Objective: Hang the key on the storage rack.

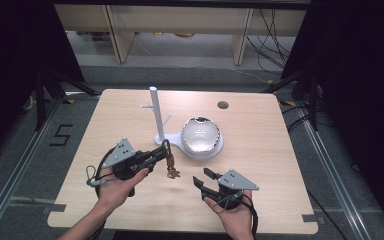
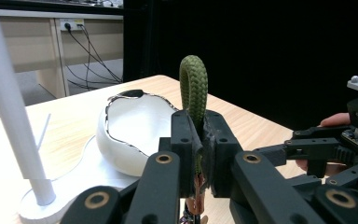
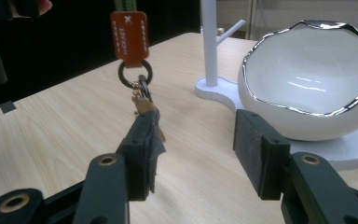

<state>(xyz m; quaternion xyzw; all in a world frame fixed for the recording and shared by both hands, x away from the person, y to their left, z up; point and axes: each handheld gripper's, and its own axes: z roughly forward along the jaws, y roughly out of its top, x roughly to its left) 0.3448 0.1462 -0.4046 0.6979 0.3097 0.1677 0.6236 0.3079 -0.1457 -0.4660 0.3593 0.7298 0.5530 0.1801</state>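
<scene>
Near the middle of the table (image 1: 260,140), the left gripper (image 1: 164,150) pinches the green cord loop (image 2: 193,88) of a key strap between closed jaws, so the brown tag (image 3: 129,35) and keys (image 1: 172,173) hang free above the wood, likely kept clear for hooking on the white stand (image 1: 156,112) beside the bowl (image 1: 201,134). The left hand (image 1: 117,187) angles it forward; the right gripper (image 1: 203,178), jaws apart and empty, points toward the keys

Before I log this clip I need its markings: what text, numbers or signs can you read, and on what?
"5": black figure on the grey floor left of the table.
A pale cross mark tops the orange tag of the keyring.
Small print running down that tag: too blurred to read.
</scene>
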